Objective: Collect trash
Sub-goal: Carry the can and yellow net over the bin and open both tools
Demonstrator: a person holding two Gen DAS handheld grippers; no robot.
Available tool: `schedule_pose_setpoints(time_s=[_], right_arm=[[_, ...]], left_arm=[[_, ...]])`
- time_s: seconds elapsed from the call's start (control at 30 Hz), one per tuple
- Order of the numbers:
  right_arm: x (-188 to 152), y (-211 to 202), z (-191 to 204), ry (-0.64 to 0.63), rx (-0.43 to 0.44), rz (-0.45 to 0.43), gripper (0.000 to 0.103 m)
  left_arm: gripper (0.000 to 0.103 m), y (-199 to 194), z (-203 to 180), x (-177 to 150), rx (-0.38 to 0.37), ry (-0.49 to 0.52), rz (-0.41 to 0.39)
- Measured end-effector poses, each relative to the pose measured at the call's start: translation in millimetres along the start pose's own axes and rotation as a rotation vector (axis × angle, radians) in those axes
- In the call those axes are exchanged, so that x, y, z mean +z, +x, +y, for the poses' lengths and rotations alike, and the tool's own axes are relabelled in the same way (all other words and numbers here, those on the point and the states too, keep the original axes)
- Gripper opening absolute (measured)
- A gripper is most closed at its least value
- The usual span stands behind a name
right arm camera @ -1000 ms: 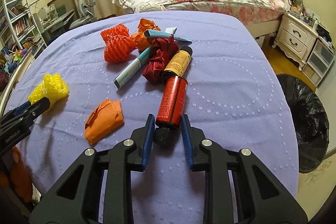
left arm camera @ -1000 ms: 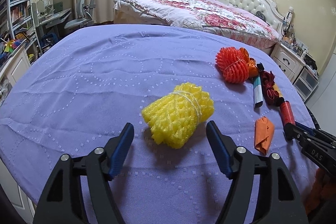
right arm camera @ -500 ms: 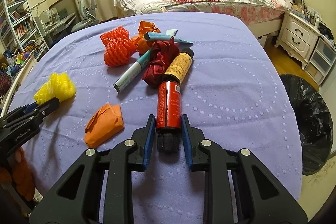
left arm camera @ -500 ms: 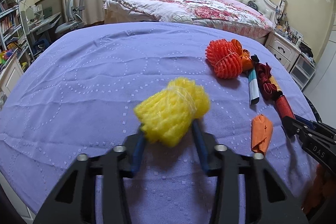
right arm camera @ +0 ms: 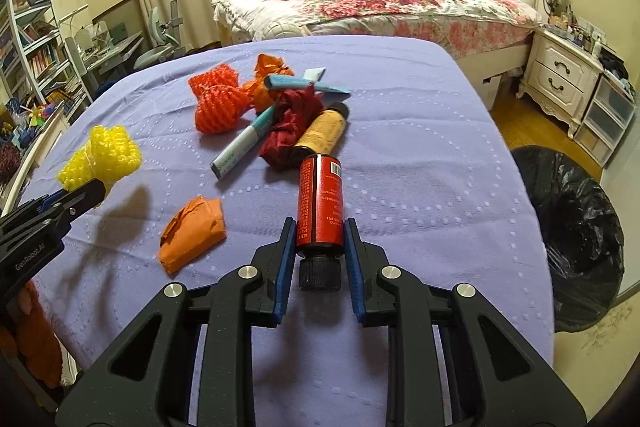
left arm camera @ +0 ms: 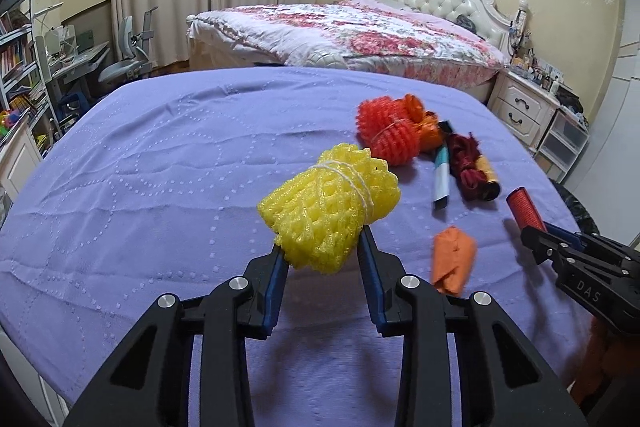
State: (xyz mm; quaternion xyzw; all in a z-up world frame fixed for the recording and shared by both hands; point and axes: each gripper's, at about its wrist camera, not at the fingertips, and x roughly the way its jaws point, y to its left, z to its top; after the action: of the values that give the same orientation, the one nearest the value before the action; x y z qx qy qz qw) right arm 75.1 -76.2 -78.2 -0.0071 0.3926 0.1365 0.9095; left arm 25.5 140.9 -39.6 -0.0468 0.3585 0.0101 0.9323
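My left gripper (left arm camera: 323,247) is shut on a yellow foam net (left arm camera: 330,205) and holds it above the purple table (left arm camera: 160,163); it also shows in the right wrist view (right arm camera: 102,155). My right gripper (right arm camera: 320,231) is shut on a red bottle (right arm camera: 321,201) with a black cap, lifted off the cloth. On the table lie an orange foam net (right arm camera: 216,103), an orange wrapper (right arm camera: 192,233), a dark red cloth (right arm camera: 288,131), a yellow bottle (right arm camera: 322,131) and a teal-white tube (right arm camera: 244,143).
A bin lined with a black bag (right arm camera: 576,243) stands on the floor right of the table. A bed (left arm camera: 344,35) is behind the table, a white nightstand (right arm camera: 560,79) to the right, and a desk with a chair (left arm camera: 124,63) to the left.
My left gripper closed on the yellow foam net and lifted it. My right gripper, shut on the red bottle, raised it off the table.
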Motion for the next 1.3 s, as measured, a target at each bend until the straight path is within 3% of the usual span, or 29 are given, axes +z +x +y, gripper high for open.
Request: schedule_pose_setpoints(time_s=[0.37, 0.77, 0.93, 1.3], right_arm=[[-1, -29, -66, 0.099, -0.116, -0.052, 0.023], [-9, -47, -163, 0.249, -0.255, -0.085, 0.023], [-11, -46, -192, 0.294, -0.282, -0.090, 0.023], [-10, -32, -226, 0.333, -0.340, -0.083, 0.023]], left_arm=[[0.035, -2, -77, 14, -0.113, 0.089, -0.031], [0.035, 26, -201, 30, -0.259, 0.234, -0.027], [0.035, 43, -247, 36, -0.283, 0.281, -0.023], [0.035, 75, -302, 39, -0.294, 0.342, 0.007]])
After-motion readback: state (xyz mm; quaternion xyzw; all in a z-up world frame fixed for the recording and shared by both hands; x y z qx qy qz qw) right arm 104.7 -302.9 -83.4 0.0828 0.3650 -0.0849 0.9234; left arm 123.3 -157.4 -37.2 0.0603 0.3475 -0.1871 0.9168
